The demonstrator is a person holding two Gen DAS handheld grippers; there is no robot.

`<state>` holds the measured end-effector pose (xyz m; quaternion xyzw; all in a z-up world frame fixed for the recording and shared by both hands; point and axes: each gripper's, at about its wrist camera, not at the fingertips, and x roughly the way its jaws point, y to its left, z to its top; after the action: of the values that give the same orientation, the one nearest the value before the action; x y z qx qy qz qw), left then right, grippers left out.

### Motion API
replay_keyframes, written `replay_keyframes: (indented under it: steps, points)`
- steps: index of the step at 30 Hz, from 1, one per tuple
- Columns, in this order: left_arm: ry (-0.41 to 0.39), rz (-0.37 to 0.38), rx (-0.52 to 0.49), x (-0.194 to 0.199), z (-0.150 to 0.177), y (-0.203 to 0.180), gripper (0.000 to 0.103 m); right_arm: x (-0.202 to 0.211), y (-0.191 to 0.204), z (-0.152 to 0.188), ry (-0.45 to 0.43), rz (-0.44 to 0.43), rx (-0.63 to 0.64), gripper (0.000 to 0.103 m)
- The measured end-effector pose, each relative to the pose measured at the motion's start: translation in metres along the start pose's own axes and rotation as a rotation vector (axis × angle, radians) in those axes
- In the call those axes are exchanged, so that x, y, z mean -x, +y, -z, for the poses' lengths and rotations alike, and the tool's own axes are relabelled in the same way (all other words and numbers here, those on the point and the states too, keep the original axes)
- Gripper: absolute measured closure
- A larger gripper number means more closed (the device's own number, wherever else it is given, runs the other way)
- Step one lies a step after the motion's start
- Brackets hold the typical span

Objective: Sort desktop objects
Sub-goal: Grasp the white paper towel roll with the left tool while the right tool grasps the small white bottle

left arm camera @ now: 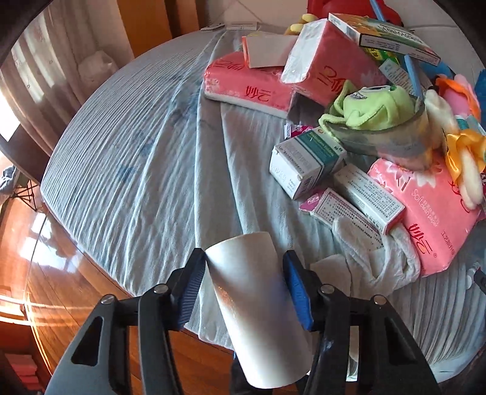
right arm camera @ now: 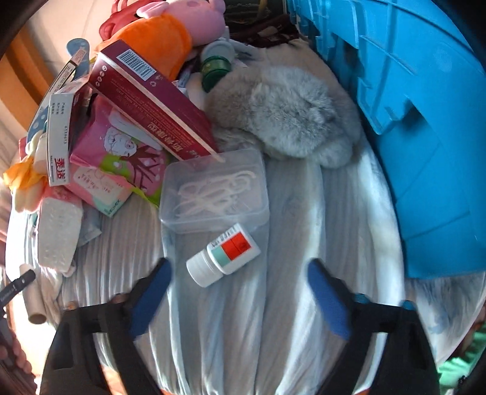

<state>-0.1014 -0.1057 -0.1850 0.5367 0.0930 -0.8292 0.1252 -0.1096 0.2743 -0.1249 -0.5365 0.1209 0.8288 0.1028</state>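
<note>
My left gripper [left arm camera: 244,264] is shut on a white paper roll [left arm camera: 258,307], held above the near edge of the light blue cloth [left arm camera: 136,170]. A heap lies to its right: pink tissue packs [left arm camera: 246,82], medicine boxes [left arm camera: 306,161] and a green plush toy [left arm camera: 373,106] in a grey bowl [left arm camera: 391,142]. My right gripper [right arm camera: 238,269] is open and empty, low over the cloth [right arm camera: 297,231]. A small white pill bottle [right arm camera: 223,255] with a red label lies just ahead of its fingertips, left of centre. A clear plastic box [right arm camera: 214,191] of white picks lies beyond the bottle.
A large blue crate [right arm camera: 422,127] stands at the right. A grey furry plush [right arm camera: 288,112] lies beyond the clear box. A dark red box [right arm camera: 152,100], pink packets [right arm camera: 115,152] and a pink-orange plush [right arm camera: 170,27] pile up at left. The wooden floor [left arm camera: 51,258] lies past the cloth edge.
</note>
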Motion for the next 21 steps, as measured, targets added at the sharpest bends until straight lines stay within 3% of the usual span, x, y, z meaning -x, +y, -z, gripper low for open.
replay_keyframes:
  steps: [7, 10, 13, 19, 21]
  points:
    - [-0.061, 0.008, -0.058, 0.007, -0.020, -0.003, 0.052, -0.017, 0.006, 0.000, 0.053, -0.023, -0.002, 0.048]
    - [-0.052, 0.039, -0.051, 0.017, -0.025, 0.002, 0.052, -0.019, 0.007, 0.002, 0.055, -0.004, 0.022, 0.048]
    - [-0.017, 0.052, -0.053, 0.019, -0.016, -0.001, 0.043, -0.019, 0.005, 0.004, 0.054, -0.008, 0.020, 0.047]
    - [0.044, 0.040, -0.078, -0.002, 0.003, -0.008, 0.043, -0.017, 0.002, 0.009, 0.053, -0.008, 0.023, 0.047]
    - [0.059, 0.072, -0.076, -0.006, 0.007, -0.009, 0.057, -0.017, 0.004, 0.011, 0.050, 0.004, 0.048, 0.048]
